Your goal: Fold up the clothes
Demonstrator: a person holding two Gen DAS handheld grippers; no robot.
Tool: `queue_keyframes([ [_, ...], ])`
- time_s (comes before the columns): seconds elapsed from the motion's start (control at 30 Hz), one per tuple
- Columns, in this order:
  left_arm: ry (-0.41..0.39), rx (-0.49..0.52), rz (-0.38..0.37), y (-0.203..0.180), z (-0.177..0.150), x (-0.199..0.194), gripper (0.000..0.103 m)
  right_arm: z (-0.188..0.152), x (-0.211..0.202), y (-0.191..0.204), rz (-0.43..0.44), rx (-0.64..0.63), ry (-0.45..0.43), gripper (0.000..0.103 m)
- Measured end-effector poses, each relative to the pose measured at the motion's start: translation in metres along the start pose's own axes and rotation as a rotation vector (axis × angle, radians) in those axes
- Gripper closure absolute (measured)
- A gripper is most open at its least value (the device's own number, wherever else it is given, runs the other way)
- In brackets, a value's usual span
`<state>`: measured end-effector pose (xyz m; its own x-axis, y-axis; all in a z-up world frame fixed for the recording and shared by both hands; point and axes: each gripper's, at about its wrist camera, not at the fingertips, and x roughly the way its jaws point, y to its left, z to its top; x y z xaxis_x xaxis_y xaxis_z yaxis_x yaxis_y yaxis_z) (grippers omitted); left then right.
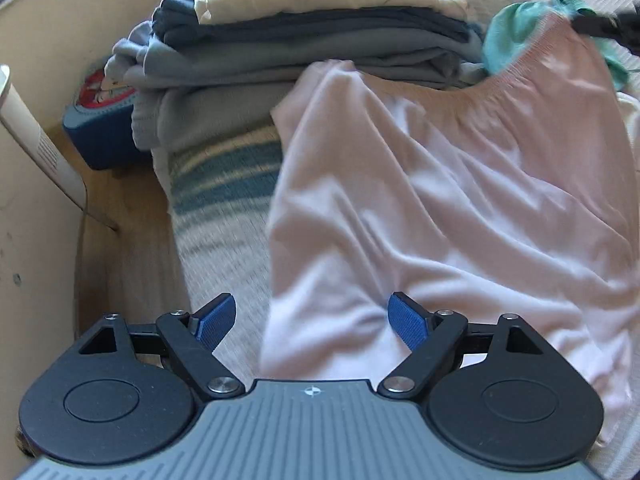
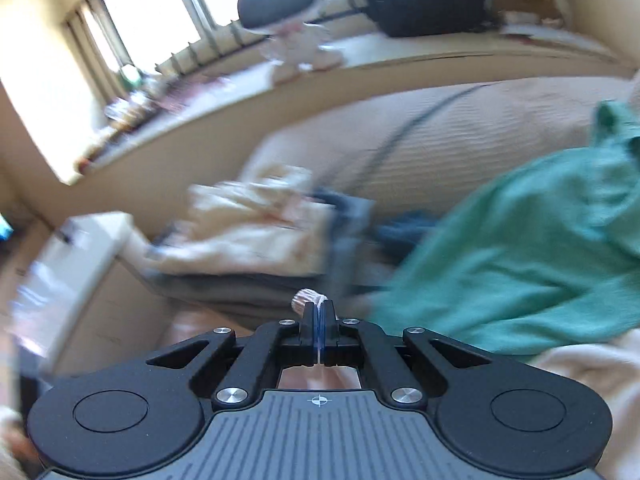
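Over pink garment (image 1: 440, 208): left tool (image 1: 312, 322) wide, empty | right tool (image 2: 319, 310) pinching pink hem

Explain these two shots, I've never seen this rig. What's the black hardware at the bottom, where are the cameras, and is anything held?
There is no robot here. A person carries a two-finger gripper in each hand, and each one has a fisheye camera looking forward along its fingers. The black hardware at the bottom of each picture is that gripper.

The left wrist view shows the left gripper with its blue-padded fingers wide open over a pink garment. The garment is spread on a striped bed cover, with a stack of folded clothes behind it.

The right wrist view is blurred. The right gripper is shut and pinches a bit of ribbed pink fabric, apparently the same garment's edge. A green garment lies to its right.
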<state>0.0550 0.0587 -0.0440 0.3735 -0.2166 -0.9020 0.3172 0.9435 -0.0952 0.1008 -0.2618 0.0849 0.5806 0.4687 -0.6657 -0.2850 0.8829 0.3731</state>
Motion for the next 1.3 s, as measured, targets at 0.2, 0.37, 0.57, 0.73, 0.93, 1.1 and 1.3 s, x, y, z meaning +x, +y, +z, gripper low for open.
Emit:
queue_keyframes([
  [0.2, -0.016, -0.011, -0.055, -0.003, -0.016, -0.019, 0.020, 0.004, 0.051, 0.060, 0.173, 0.025, 0.061, 0.102],
  [0.37, -0.048, 0.001, -0.059, -0.004, -0.025, -0.031, 0.020, -0.002, 0.115, 0.097, 0.196, 0.034, 0.113, 0.102],
  [0.57, -0.060, 0.004, -0.067, 0.001, -0.029, -0.034, 0.020, -0.008, 0.167, 0.117, 0.113, -0.014, 0.173, 0.102],
  [0.73, -0.075, -0.006, -0.070, 0.004, -0.030, -0.036, 0.019, -0.011, 0.145, 0.115, 0.086, -0.043, 0.131, 0.093],
  [0.93, -0.128, -0.048, -0.088, 0.008, -0.030, -0.051, 0.018, -0.015, 0.046, 0.093, 0.028, -0.142, 0.063, 0.080],
  [1.1, -0.158, -0.107, -0.110, 0.016, -0.018, -0.062, 0.016, -0.051, -0.066, 0.046, -0.138, -0.154, 0.039, 0.067],
  [1.3, -0.189, -0.137, -0.157, 0.010, 0.019, -0.071, 0.015, -0.109, -0.196, -0.007, -0.400, -0.039, -0.035, 0.065],
])
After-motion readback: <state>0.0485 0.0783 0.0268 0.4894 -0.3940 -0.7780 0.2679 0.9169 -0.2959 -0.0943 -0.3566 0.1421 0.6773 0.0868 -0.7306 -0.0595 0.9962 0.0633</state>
